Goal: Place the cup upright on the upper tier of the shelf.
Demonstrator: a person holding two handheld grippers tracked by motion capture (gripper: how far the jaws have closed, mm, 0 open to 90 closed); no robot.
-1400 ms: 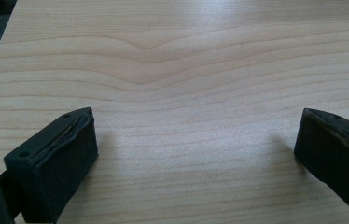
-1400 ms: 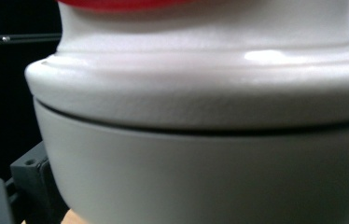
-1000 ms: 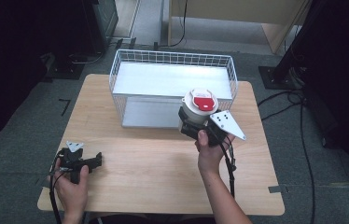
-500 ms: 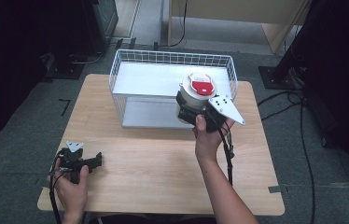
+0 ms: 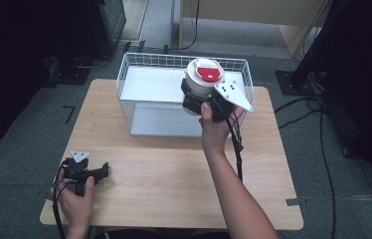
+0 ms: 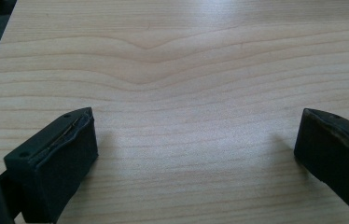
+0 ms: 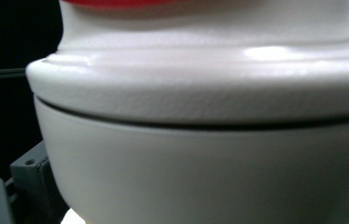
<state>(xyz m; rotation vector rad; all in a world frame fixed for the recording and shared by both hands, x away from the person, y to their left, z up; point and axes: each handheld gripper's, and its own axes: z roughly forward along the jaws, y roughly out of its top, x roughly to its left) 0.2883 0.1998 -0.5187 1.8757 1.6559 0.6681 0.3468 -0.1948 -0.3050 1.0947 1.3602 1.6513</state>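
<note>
Here, transport step: right gripper [image 5: 200, 103] clamped on white container [image 5: 201, 82] with red lid patch [image 5: 209, 73], carried above the near right part of the wire basket [image 5: 139, 62]. Left gripper [image 5: 105, 172] idle near the front left corner of the wooden table [image 5: 174, 174], jaws wide apart over bare wood in the left gripper view. Next move, by judgement: lowering past the rim onto the basket floor, then release, with clearance from the wire wall. Container base hidden by the hand [image 5: 215, 130]; right jaws largely masked by the container wall [image 7: 200, 172] in the right gripper view.
</note>
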